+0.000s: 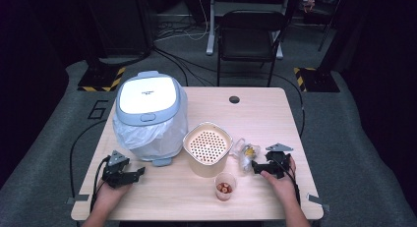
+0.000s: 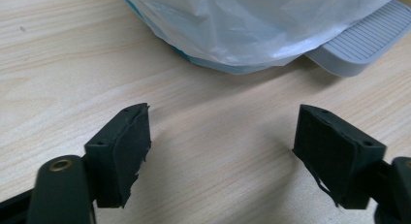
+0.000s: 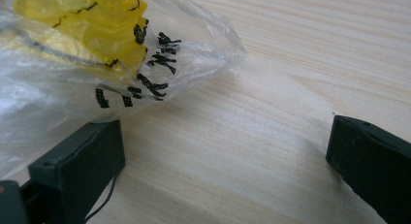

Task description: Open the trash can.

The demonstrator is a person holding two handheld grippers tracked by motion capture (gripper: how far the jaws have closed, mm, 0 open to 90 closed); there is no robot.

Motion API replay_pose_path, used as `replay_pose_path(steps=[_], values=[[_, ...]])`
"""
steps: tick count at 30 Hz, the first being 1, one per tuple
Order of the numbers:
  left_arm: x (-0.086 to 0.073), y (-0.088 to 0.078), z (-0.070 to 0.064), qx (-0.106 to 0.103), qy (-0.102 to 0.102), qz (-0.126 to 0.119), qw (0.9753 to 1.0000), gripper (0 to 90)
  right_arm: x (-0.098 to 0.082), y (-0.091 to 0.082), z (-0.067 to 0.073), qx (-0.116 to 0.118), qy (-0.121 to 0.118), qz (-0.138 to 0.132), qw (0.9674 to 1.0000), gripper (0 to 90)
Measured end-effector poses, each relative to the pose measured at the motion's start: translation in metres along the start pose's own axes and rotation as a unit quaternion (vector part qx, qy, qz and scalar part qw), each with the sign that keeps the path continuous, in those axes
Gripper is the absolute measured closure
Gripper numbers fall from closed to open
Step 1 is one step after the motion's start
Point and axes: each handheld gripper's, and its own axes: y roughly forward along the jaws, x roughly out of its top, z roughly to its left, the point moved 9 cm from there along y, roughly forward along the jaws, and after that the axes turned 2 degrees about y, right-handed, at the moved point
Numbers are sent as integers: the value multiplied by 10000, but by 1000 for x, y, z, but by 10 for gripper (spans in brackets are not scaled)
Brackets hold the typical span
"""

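Right gripper (image 1: 254, 166) rests on the table (image 1: 275, 109) near its right edge, jaws spread wide with bare wood between them and nothing grasped. In the right gripper view, one jaw lies against the edge of a crumpled clear plastic bag (image 3: 87, 64) with black print and something yellow inside; the other jaw stands well apart from it. From the high view, that bag (image 1: 244, 152) lies just beside the gripper's tips, its long axis running roughly from the table's near edge toward its far edge, tilted a little to the left at the far end.

Left gripper (image 1: 140, 172) sits near the table's near left corner, likewise released, jaws parted over empty wood. Its jaws point toward the white pedal bin (image 1: 150, 114), whose plastic liner (image 2: 252, 25) hangs down over its side; the grey pedal (image 2: 361, 44) lies flat on the table ahead of the jaws, apart from them.

Between the two grippers stand a beige container with a perforated lid (image 1: 208, 147) and, nearer the front edge, a small clear cup (image 1: 225, 186) holding brown pieces.
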Motion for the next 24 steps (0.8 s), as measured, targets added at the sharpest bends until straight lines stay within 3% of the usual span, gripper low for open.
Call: replay_pose_path(steps=[5, 10, 20, 24], values=[[-1, -1, 0, 110, 76, 55, 9999, 253, 0, 0, 0, -3, 12, 3, 10000, 0], [-1, -2, 1, 290, -15, -15, 9996, 311, 0, 0, 0, -11, -3, 2, 10000, 0], [-1, -3, 0, 344, -39, -43, 9994, 381, 0, 0, 0, -2, 7, 2, 10000, 0], [-1, -5, -2, 322, -6, -26, 9995, 493, 0, 0, 0, -2, 8, 0, 10000, 0]])
